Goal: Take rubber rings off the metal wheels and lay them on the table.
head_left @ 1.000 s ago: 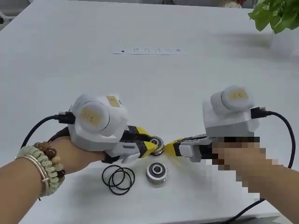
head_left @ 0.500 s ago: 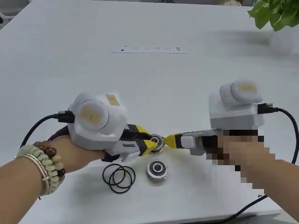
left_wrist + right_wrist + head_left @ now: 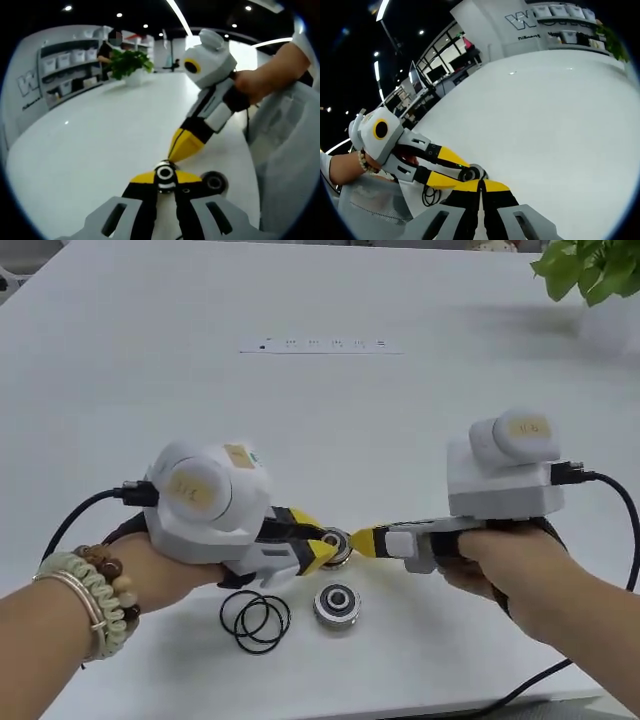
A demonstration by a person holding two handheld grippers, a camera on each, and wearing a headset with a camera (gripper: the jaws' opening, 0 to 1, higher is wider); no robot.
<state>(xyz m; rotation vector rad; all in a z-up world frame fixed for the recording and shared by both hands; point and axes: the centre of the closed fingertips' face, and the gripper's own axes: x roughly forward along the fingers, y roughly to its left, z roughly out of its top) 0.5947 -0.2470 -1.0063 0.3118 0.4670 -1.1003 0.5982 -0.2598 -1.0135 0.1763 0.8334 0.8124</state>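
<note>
Left claw [image 3: 325,540] gripped the wheel [image 3: 336,543] above the desk [image 3: 400,440]; right claw [image 3: 358,539], pinched shut, sat at its rim — a hard tug might wrench the wheel free, or the tips slip.

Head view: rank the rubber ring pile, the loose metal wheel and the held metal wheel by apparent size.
1. rubber ring pile
2. loose metal wheel
3. held metal wheel, partly hidden between jaws, so unsure

Black rubber rings [image 3: 254,620], silver metal wheel [image 3: 165,175] (dark centre), white table [image 3: 400,440], yellow-tipped left gripper [image 3: 325,548] and right gripper [image 3: 360,540].
</note>
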